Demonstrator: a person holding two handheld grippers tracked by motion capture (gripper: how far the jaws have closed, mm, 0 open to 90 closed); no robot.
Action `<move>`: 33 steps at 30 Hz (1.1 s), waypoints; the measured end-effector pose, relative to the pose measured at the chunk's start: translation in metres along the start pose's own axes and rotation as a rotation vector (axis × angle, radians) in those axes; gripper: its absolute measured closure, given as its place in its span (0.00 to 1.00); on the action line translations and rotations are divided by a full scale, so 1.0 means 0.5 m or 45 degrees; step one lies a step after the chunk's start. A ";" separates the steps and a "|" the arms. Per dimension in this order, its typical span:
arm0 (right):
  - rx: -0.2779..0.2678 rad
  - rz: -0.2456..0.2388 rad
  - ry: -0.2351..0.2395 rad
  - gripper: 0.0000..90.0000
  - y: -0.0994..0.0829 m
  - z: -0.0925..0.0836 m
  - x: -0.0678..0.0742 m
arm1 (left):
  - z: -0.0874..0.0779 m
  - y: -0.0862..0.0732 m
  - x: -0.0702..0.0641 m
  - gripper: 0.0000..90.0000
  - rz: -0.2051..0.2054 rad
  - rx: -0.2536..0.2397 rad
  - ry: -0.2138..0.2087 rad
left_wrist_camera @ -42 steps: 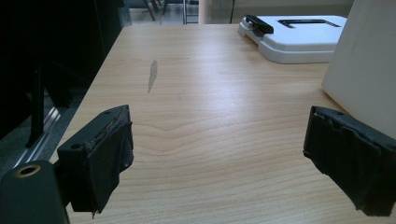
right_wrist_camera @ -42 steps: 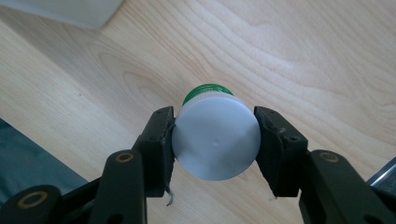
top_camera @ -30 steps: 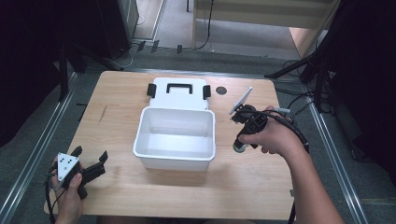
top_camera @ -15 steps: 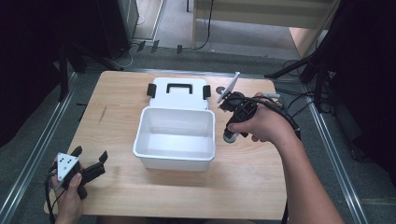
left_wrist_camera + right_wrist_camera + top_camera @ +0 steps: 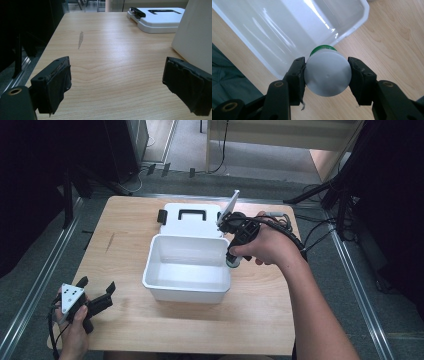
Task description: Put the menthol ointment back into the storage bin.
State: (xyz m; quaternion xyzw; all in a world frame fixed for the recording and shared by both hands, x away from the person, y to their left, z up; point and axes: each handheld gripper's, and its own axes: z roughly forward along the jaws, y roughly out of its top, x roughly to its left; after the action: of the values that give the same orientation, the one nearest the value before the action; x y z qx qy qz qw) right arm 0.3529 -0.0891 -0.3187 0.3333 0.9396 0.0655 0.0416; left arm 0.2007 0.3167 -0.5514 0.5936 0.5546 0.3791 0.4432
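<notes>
Right gripper (image 5: 327, 75) is clamping bottle (image 5: 327, 75), axis vertical, green cap down; moving left to bin's (image 5: 187, 290) right rim. Left gripper (image 5: 125, 85) is sitting open.

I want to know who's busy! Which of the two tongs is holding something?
The right tongs: they squeeze a white bottle with a green cap above the white tub's rim. The left tongs gape open with nothing between them.

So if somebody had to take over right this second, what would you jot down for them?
Right tongs: shut on a small white bottle with a green cap, held over the near right corner of the open white box.
Left tongs: open, nothing between them, low at the table's near left corner.
The box lid lies flat behind the box.
Done: bottle picked up.
Left: probably set it in the box, then fit the lid.
</notes>
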 end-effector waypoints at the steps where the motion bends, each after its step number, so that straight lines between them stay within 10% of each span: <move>1: -0.001 -0.011 -0.001 0.58 0.005 0.000 0.003 | 0.000 0.000 0.000 0.10 -0.001 0.000 -0.002; 33: 0.005 -0.361 -0.008 0.57 0.089 0.151 0.059 | 0.001 0.001 0.001 0.10 -0.006 0.006 -0.008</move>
State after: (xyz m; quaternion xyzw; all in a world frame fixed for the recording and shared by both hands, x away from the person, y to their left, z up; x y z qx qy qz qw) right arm 0.3670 -0.0289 -0.3876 0.1973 0.9773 0.0559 0.0529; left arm 0.2012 0.3173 -0.5513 0.5945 0.5554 0.3749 0.4444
